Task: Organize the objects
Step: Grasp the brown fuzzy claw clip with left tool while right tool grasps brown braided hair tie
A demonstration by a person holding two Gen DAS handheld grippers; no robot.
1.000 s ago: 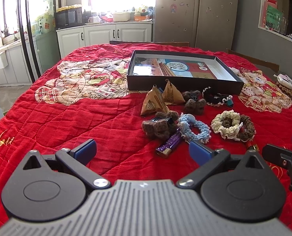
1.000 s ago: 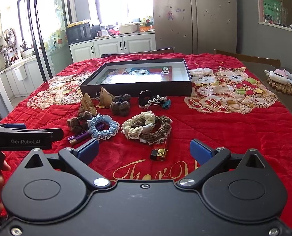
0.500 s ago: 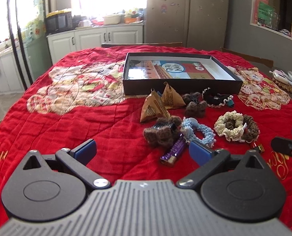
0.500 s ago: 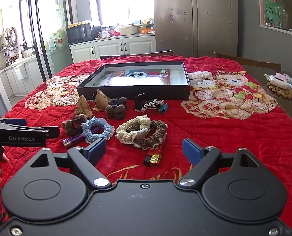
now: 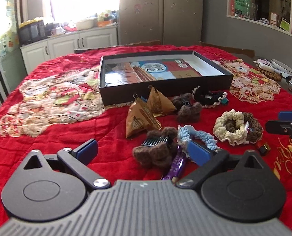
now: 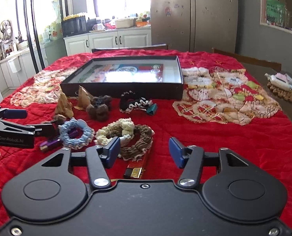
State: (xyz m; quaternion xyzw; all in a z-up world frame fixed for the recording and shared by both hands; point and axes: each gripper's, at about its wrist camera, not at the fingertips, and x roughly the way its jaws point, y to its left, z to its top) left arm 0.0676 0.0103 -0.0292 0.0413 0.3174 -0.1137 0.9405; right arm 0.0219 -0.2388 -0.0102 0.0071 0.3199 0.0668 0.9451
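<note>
My left gripper (image 5: 142, 151) is open and low over the red quilt. A brown fuzzy hair clip (image 5: 155, 153) and a purple lighter (image 5: 175, 165) lie between its fingers, untouched as far as I can see. My right gripper (image 6: 145, 153) has its jaws closing. A red and gold lighter (image 6: 135, 170) and the edge of a brown scrunchie (image 6: 138, 143) lie between the pads, which do not press on them. A blue scrunchie (image 6: 75, 135) and a cream scrunchie (image 6: 116, 129) lie just beyond. The black box tray (image 5: 165, 94) stands behind them.
Two gold pyramid packets (image 5: 146, 114), a second brown fuzzy clip (image 5: 188, 111) and a black and white scrunchie (image 5: 208, 97) lie before the tray. The left gripper's side (image 6: 12, 132) shows at the left of the right view. Small items (image 6: 281, 86) crowd the table's right edge.
Both grippers moved forward and lower toward the pile. The right jaws narrowed from wide to about half. The left view rolled slightly, and the brown clip now sits between its fingers.
</note>
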